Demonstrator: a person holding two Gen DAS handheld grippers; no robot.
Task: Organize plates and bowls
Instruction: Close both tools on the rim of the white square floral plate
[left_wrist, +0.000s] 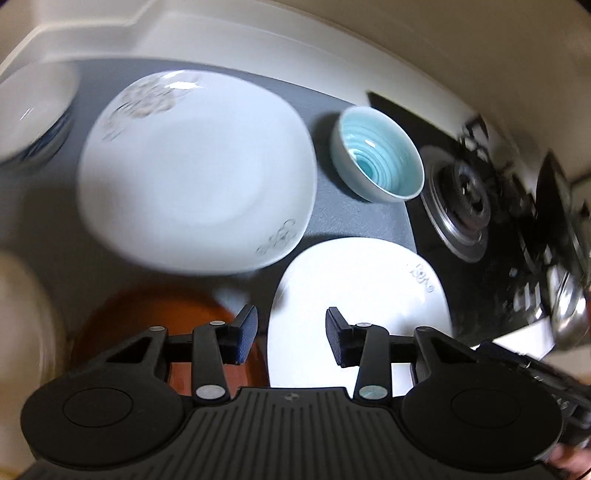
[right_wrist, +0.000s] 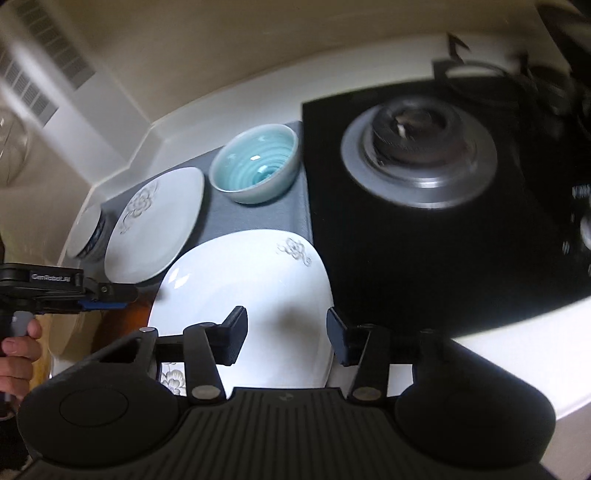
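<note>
Two white flower-print plates lie on a grey mat (left_wrist: 354, 218): a far one (left_wrist: 195, 173) and a near one (left_wrist: 358, 295). They also show in the right wrist view, far (right_wrist: 155, 221) and near (right_wrist: 240, 295). A turquoise bowl (left_wrist: 376, 162) (right_wrist: 256, 166) stands behind them. A white-and-blue bowl (left_wrist: 33, 114) (right_wrist: 86, 232) sits far left. An orange-brown dish (left_wrist: 155, 325) lies near left. My left gripper (left_wrist: 291, 338) is open and empty above the near plate's left edge. My right gripper (right_wrist: 286, 338) is open and empty above the near plate.
A black gas stove (right_wrist: 424, 184) with a round burner (left_wrist: 465, 199) takes up the right side. A white counter edge (right_wrist: 517, 339) runs in front of it. A cream rim (left_wrist: 22, 317) shows at far left. A wall rises behind the mat.
</note>
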